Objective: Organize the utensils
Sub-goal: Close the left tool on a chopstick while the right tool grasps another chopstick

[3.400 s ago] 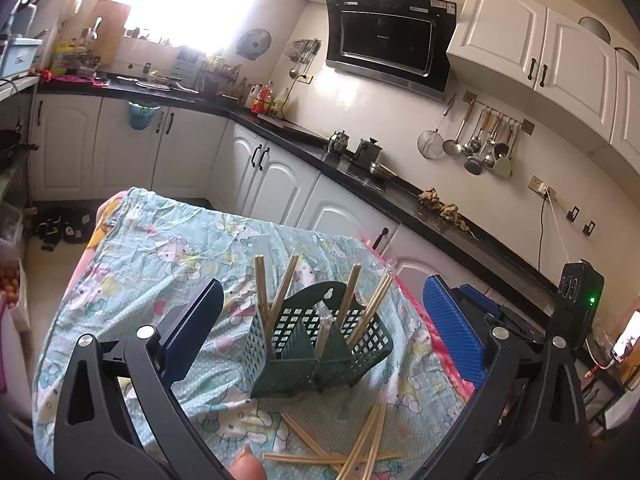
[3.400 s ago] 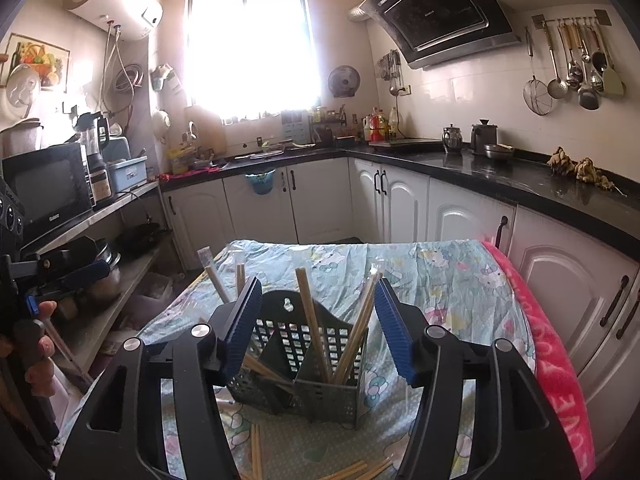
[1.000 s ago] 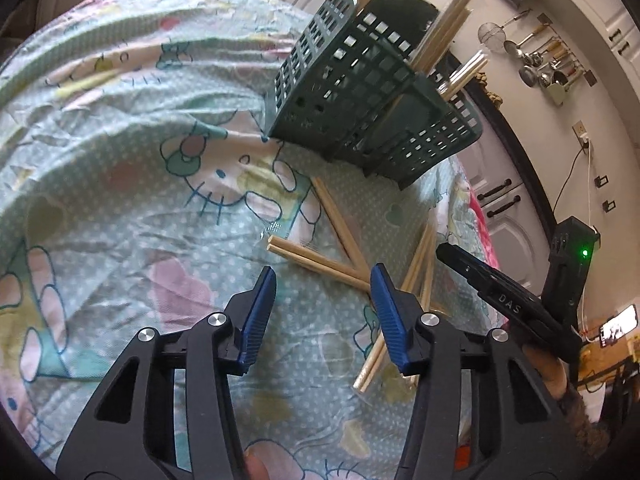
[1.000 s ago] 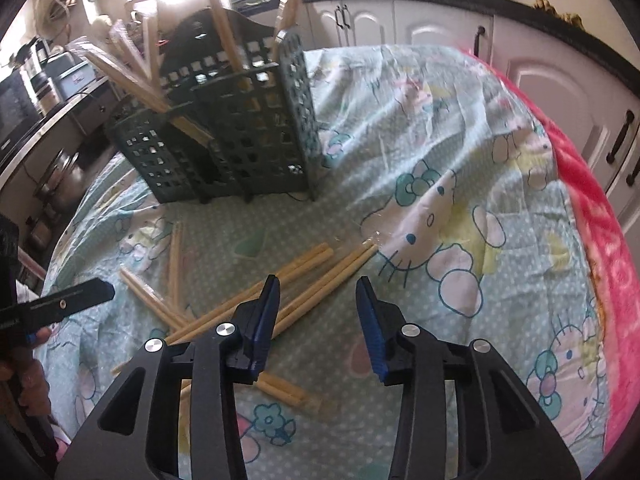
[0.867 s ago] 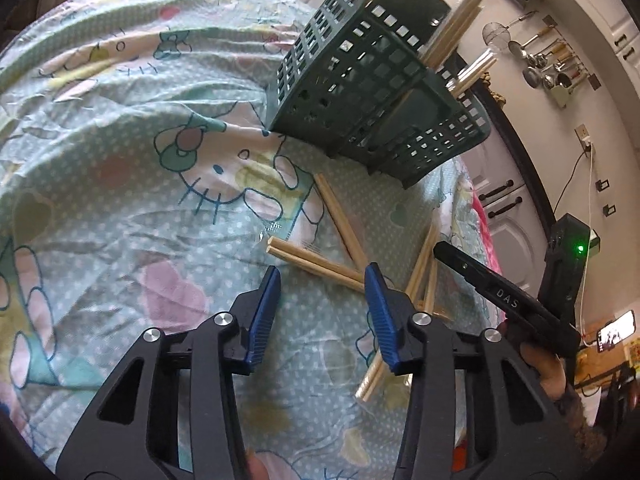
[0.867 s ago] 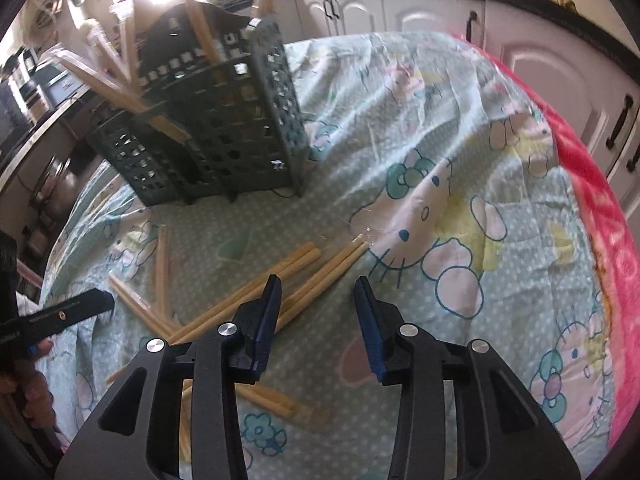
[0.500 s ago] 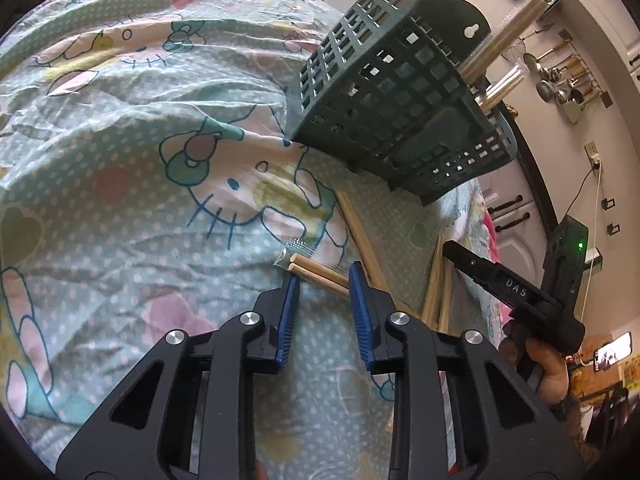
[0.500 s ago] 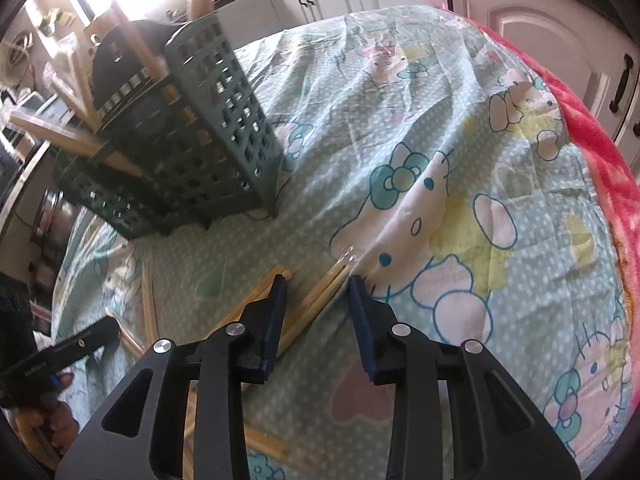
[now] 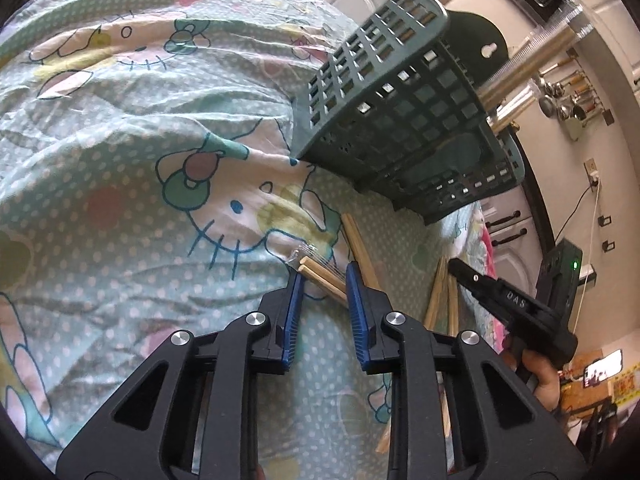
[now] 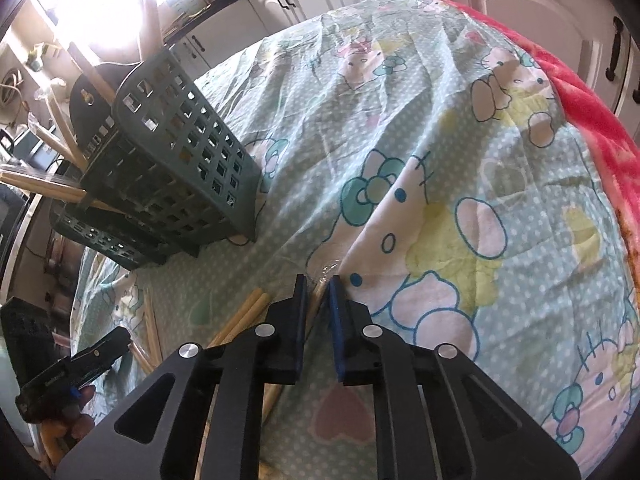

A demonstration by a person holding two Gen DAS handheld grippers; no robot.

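Left wrist view: green basket holds upright chopsticks. My left tongs part-open around wrapped pair; right tongs nearly closed on another pair.

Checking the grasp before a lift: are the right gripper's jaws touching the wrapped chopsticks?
Cannot tell. In the right wrist view the right gripper straddles the wrapped chopsticks with jaws nearly closed, but contact isn't plainly visible.

Each camera rides low over the cloth-covered surface, looking forward along its own fingers at very close range. Both views share the green basket, seen from opposite sides, the loose chopsticks, and a glimpse of the other gripper.
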